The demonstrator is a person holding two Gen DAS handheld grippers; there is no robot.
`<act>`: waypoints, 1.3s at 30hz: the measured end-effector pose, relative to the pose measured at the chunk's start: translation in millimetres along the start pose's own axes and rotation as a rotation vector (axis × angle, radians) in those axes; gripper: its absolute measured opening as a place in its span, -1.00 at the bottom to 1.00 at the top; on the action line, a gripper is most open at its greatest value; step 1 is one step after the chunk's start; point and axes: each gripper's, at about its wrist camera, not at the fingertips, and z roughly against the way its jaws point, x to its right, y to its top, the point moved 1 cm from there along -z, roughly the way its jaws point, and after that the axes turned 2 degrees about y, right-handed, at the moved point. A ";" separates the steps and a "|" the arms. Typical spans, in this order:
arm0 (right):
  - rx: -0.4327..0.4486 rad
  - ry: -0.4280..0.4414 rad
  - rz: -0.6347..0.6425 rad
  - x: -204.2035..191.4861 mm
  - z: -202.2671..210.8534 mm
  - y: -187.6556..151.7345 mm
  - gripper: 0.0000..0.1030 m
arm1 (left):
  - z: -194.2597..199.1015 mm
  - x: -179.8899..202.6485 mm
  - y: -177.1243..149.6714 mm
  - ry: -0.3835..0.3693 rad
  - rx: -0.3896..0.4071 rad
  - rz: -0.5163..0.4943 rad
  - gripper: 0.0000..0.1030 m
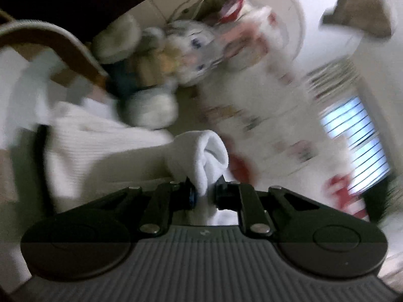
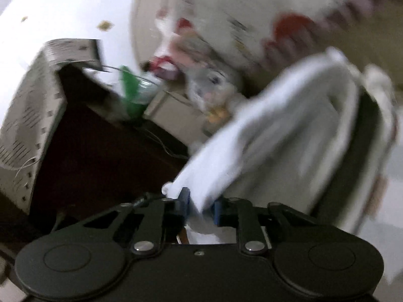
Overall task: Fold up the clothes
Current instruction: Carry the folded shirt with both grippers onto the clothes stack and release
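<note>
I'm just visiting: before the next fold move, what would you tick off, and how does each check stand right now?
1. Left hand-held gripper shut on the white garment: ok.
2. Right hand-held gripper pinching white cloth: ok.
3. Both holding the same garment: cannot tell.
4. Cloth hanging flat, unbunched: not ok at the left grip.
5. Pictures sharp enough to judge: not ok, blurred.
6. Folding surface free: cannot tell.

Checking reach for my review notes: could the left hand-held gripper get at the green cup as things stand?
Probably not. The left hand-held gripper is shut on a bunched white garment, so it has no free jaws. The green cup shows only in the right wrist view, on the dark cabinet.
</note>
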 end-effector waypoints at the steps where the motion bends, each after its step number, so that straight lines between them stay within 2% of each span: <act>1: -0.021 0.005 0.013 -7.8 -2.3 3.8 -0.60 | 3.5 -2.1 3.2 -0.017 0.013 0.040 -0.75; 2: -0.042 0.011 0.025 -15.5 -4.6 7.6 -0.62 | 7.0 -5.5 6.4 -0.010 0.027 0.072 -0.75; 4: -0.094 0.005 0.055 -30.9 -10.0 13.6 -0.62 | 11.6 -15.9 11.9 0.131 0.039 0.047 -0.74; 5: -0.142 -0.040 0.070 -37.2 -14.7 10.7 -0.63 | 12.3 -22.6 13.2 0.205 0.033 0.028 -0.74; 6: -0.179 -0.082 0.068 -41.1 -19.8 4.7 -0.63 | 11.7 -31.1 13.1 0.241 0.025 0.033 -0.74; 10: -0.262 -0.217 0.139 -47.4 -42.8 -27.7 -0.63 | 10.1 -53.0 10.4 0.299 0.016 0.074 -0.74; 12: -0.285 -0.280 0.189 -46.5 -50.9 -42.7 -0.57 | 10.2 -52.8 10.6 0.313 0.022 0.060 -0.74; 14: -0.282 -0.210 0.154 -39.6 -41.0 -44.1 -0.46 | 10.4 -54.2 10.9 0.320 0.022 0.065 -0.73; 15: -0.267 -0.161 0.122 -34.0 -31.2 -40.9 -0.41 | 10.6 -56.9 11.0 0.322 0.020 0.079 -0.71; 16: -0.235 -0.119 0.086 -27.4 -19.9 -35.7 -0.22 | 10.0 -58.9 10.9 0.334 0.016 0.083 -0.71; 17: -0.196 -0.089 0.052 -20.7 -9.1 -28.6 0.05 | 8.9 -59.1 10.6 0.350 0.013 0.077 -0.71; 19: -0.087 -0.081 -0.003 -6.2 7.8 -6.9 0.21 | 6.7 -56.5 9.9 0.389 0.010 0.049 -0.65; 21: -0.001 -0.109 -0.024 12.4 12.1 15.2 0.35 | 4.8 -51.2 9.7 0.447 0.008 0.001 -0.34; 22: 0.042 -0.132 -0.025 23.4 12.4 26.2 0.43 | 4.4 -51.3 9.3 0.457 0.009 -0.008 -0.34; 25: 0.147 -0.233 0.012 65.5 1.5 54.2 0.47 | 4.1 -57.3 8.0 0.449 0.011 0.003 -0.36; 26: 0.141 -0.220 -0.004 79.2 -4.7 61.5 0.46 | 4.1 -59.7 8.2 0.440 0.010 0.009 -0.36; 28: 0.129 -0.196 -0.125 108.6 -18.9 73.2 0.47 | 3.4 -61.8 8.5 0.430 0.010 0.005 -0.39; 30: 0.146 -0.149 -0.171 122.2 -29.6 80.0 0.47 | 1.0 -60.8 8.2 0.431 0.008 -0.017 -0.42; 31: 0.157 -0.134 -0.138 122.9 -34.8 82.9 0.23 | 0.2 -59.9 7.7 0.433 0.009 -0.029 -0.43; 32: 0.163 -0.108 -0.073 118.4 -38.9 84.7 -0.60 | -0.8 -59.0 7.2 0.437 0.009 -0.042 -0.45; 33: 0.166 -0.062 0.021 109.8 -39.0 85.6 -0.58 | -1.8 -58.5 6.6 0.438 0.009 -0.054 -0.46; 35: 0.230 -0.045 0.149 83.9 -24.5 79.9 -0.59 | -4.1 -59.0 5.3 0.426 0.000 -0.074 -0.46; 37: 0.300 0.019 0.177 65.0 -1.9 65.1 -0.60 | -3.3 -60.2 5.8 0.414 0.003 -0.066 -0.47; 39: 0.306 -0.032 0.209 60.9 3.7 53.2 -0.60 | -1.8 -61.2 6.4 0.404 0.009 -0.055 -0.47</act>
